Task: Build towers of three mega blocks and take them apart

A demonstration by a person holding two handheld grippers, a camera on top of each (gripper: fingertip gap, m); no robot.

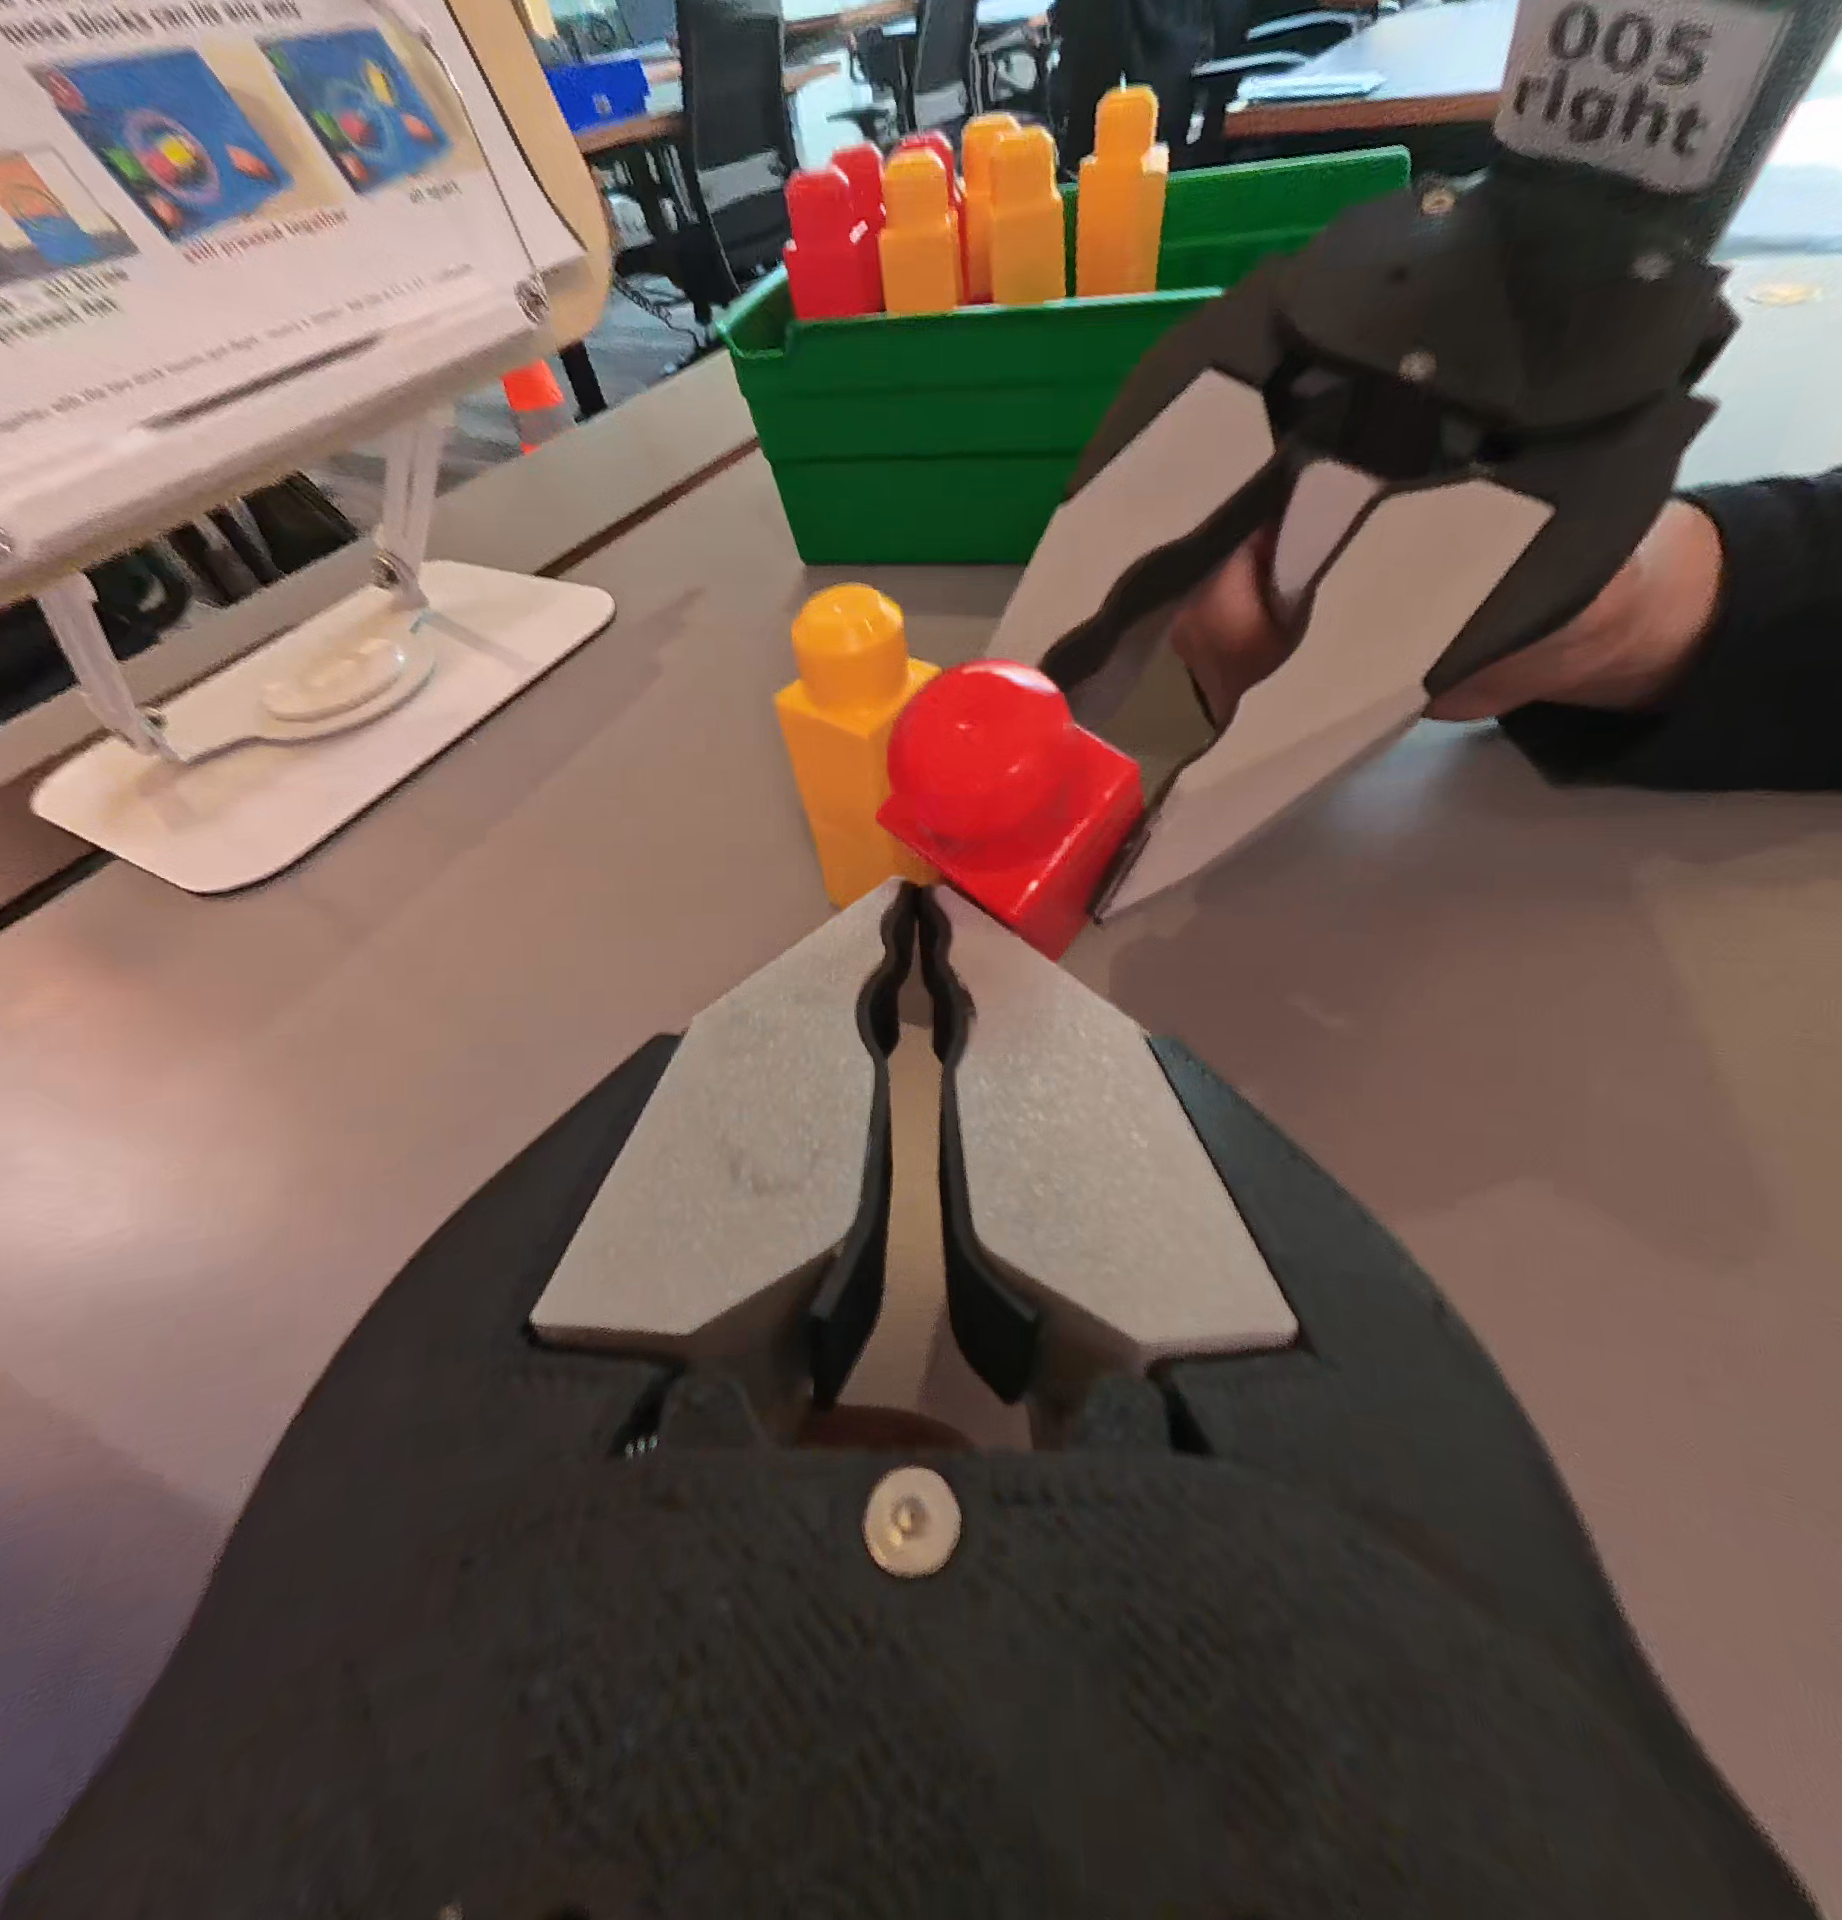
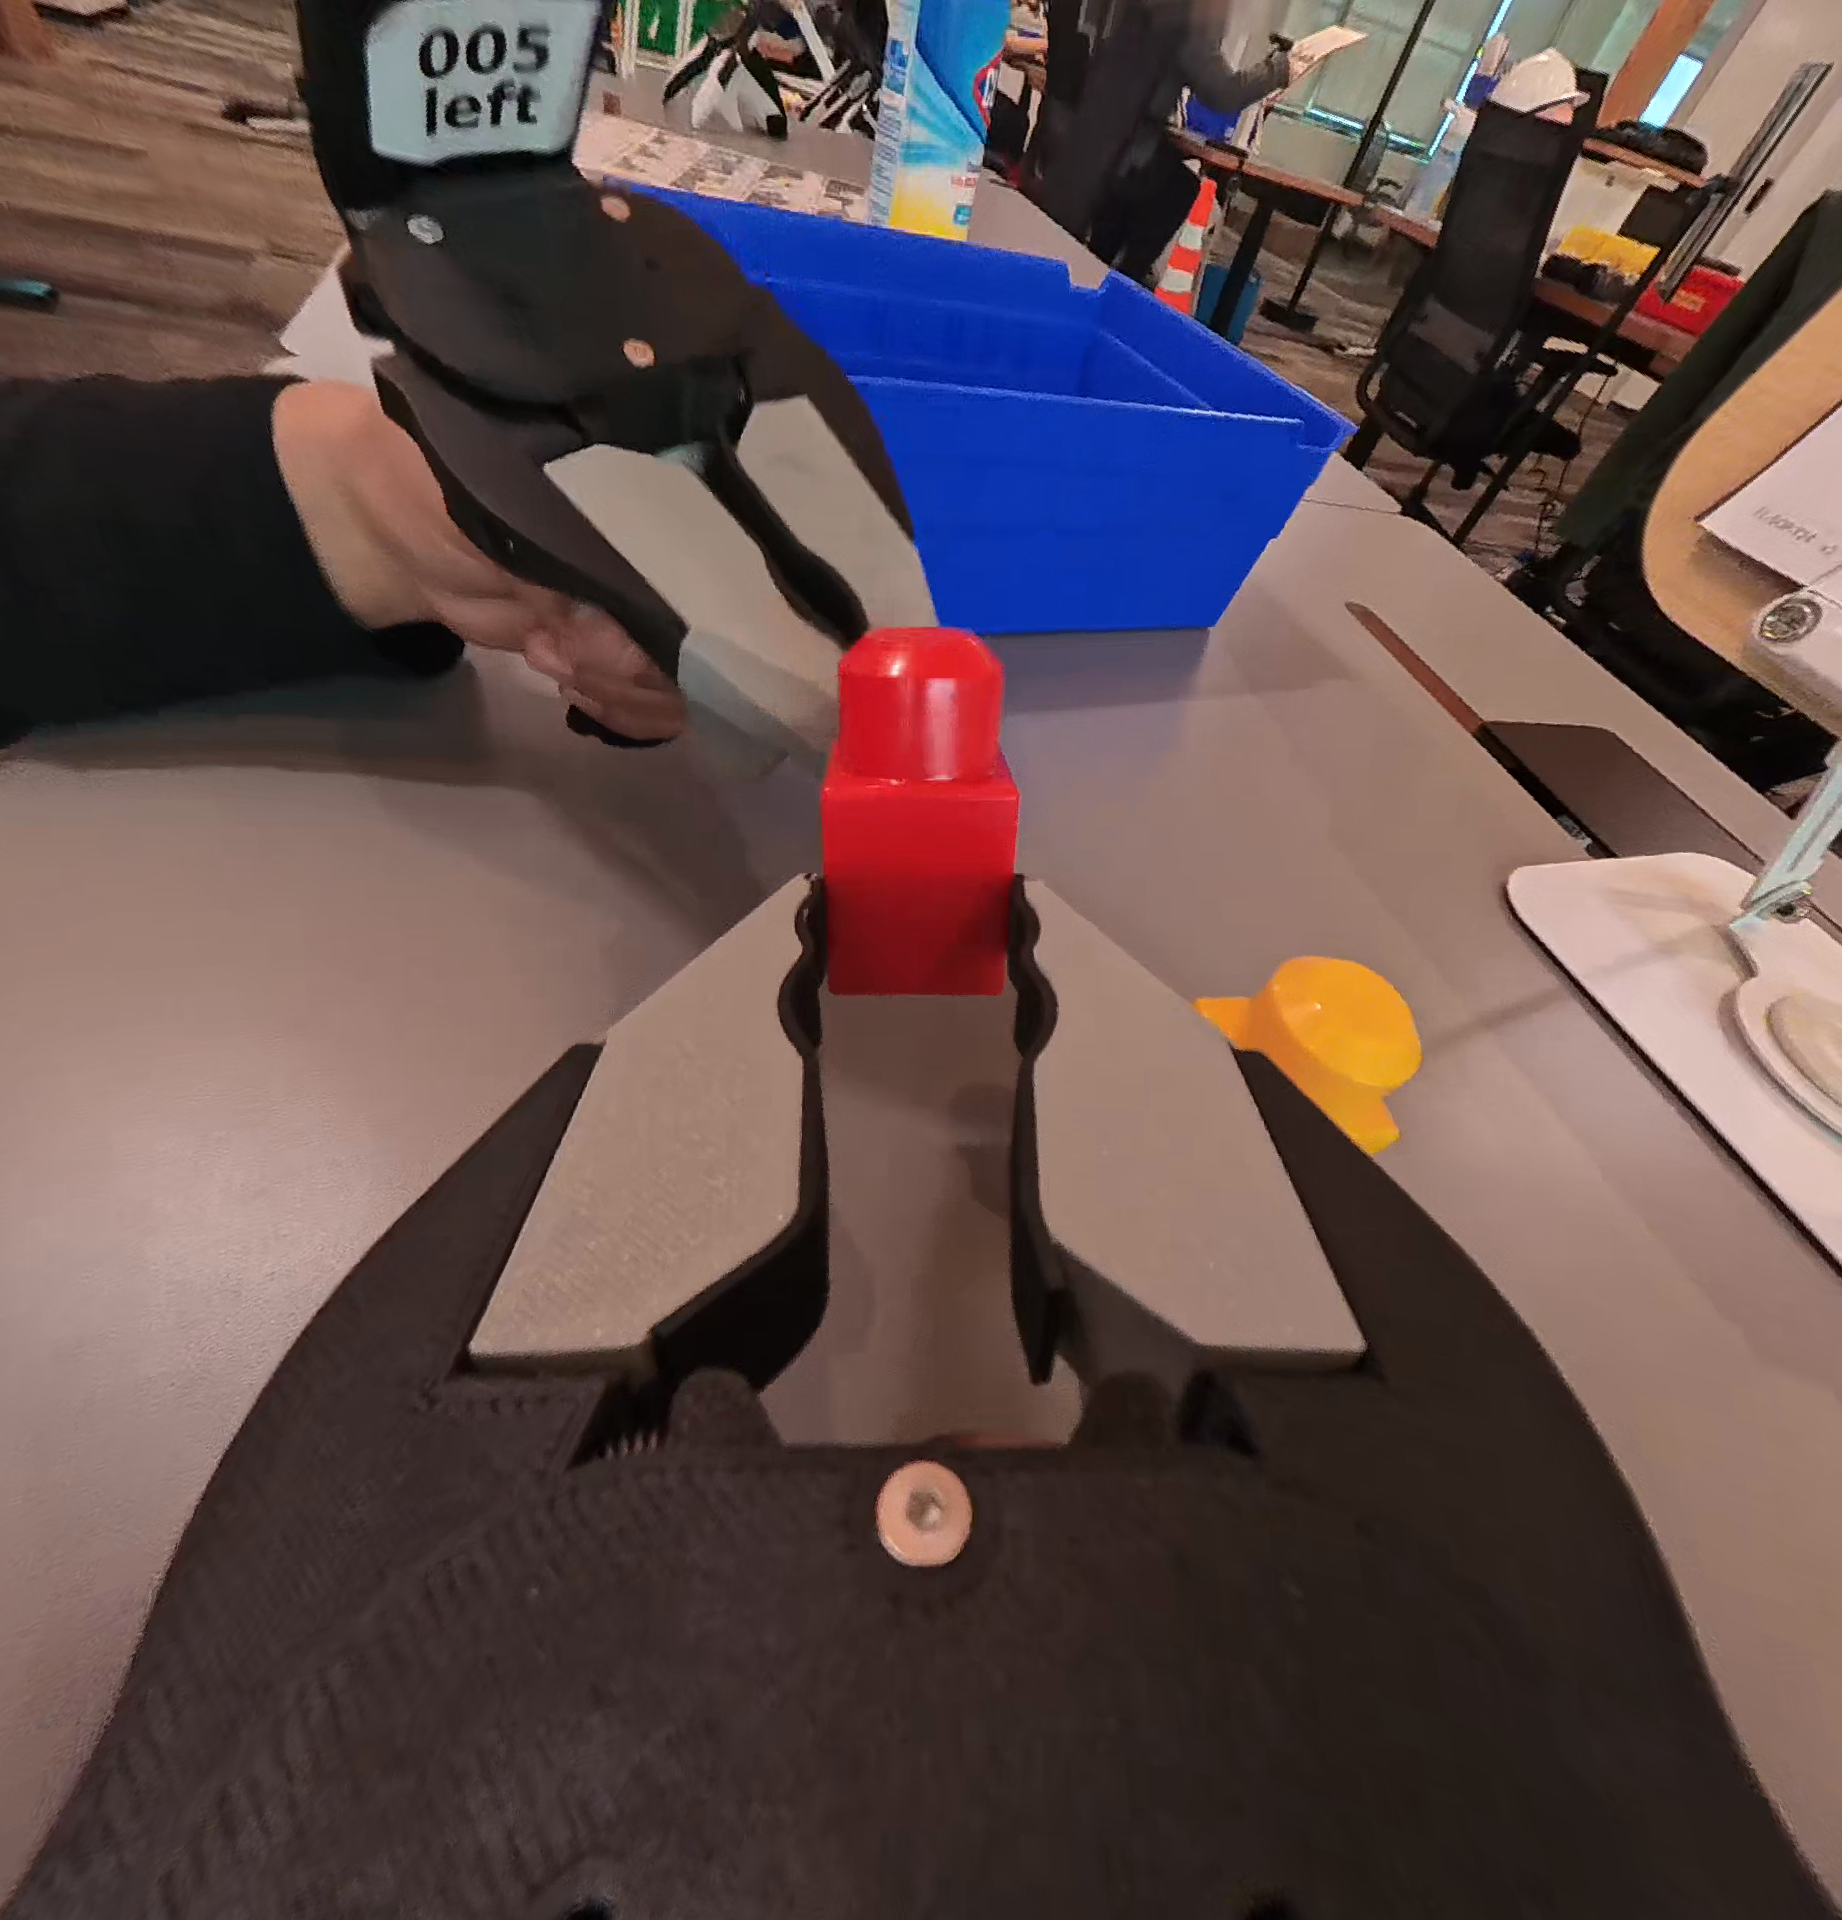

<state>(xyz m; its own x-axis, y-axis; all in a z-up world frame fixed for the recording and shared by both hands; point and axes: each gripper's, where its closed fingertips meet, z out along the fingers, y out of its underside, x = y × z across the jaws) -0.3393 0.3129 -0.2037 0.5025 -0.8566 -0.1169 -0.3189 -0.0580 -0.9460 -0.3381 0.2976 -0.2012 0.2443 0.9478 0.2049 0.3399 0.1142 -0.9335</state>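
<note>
Right gripper (image 2: 915,935) clamped on flat lower sides of hollow, light, rigid red plastic single-stud block (image 2: 919,831), tilted above grey table (image 2: 273,1039), orange plastic block stack (image 1: 855,727) at ten o'clock; left gripper (image 1: 919,914) pinched together, empty; glossy, slippery walls.

A single block (image 2: 919,831) sits between the right gripper's (image 2: 917,935) fingertips above the table (image 2: 273,1039), beside a standing two-block stack (image 1: 849,727); behind it, a bin (image 1: 927,457) holds upright towers (image 1: 1000,223).
</note>
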